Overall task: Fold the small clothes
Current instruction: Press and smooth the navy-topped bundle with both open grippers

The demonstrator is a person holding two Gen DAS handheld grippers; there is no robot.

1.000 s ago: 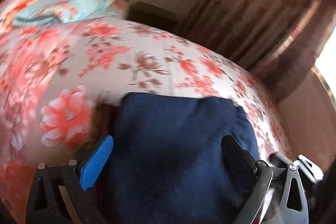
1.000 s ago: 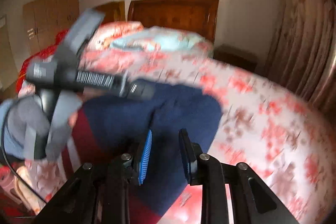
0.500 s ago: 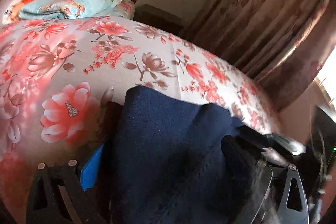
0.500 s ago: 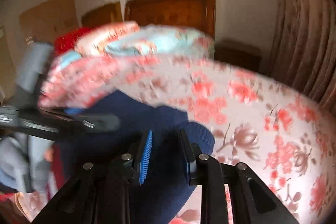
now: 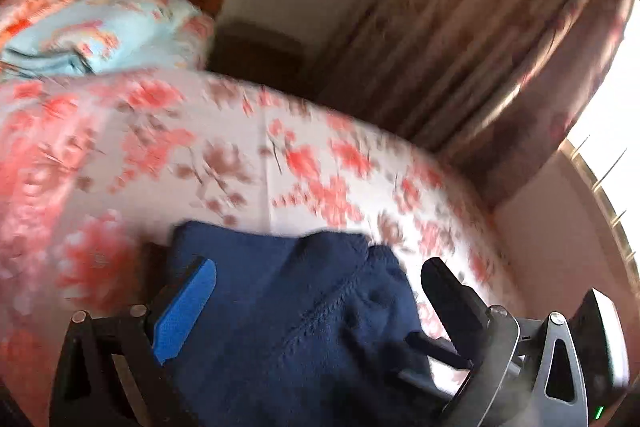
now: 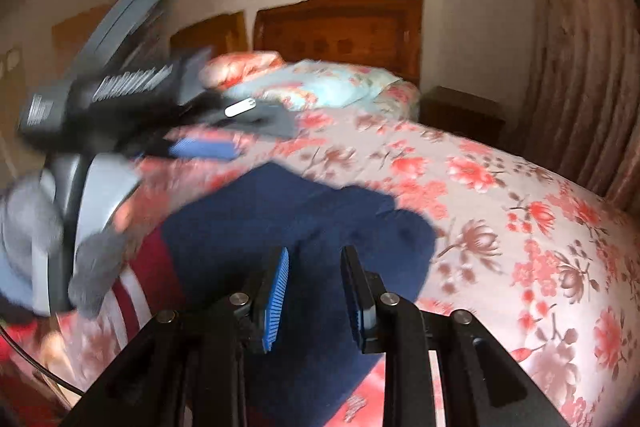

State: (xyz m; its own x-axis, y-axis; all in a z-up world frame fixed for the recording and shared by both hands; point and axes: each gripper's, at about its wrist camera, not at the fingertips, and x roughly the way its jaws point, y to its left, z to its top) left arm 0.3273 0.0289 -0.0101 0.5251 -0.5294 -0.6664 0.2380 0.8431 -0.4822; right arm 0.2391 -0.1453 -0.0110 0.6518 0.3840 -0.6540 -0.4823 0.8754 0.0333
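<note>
A folded navy knit garment (image 5: 288, 315) lies on the floral bedspread, also in the right wrist view (image 6: 304, 219); a red part with white stripes (image 6: 132, 291) shows at its left. My left gripper (image 5: 320, 291) is wide open, fingers either side of the garment and just above it. My right gripper (image 6: 314, 287) is partly open over the garment's near part, with nothing pinched between its pads. The left gripper (image 6: 224, 135) shows blurred at the garment's far left in the right wrist view.
The floral bedspread (image 6: 520, 211) fills the bed. Folded light blue and orange quilts (image 5: 96, 31) lie by the wooden headboard (image 6: 344, 31). A dark nightstand (image 6: 460, 115) and long curtains (image 5: 480, 47) stand to the right.
The left gripper has lifted back from the garment, so both its fingers show again. The right gripper has drawn back toward the garment's near edge; both views are blurred by motion.
</note>
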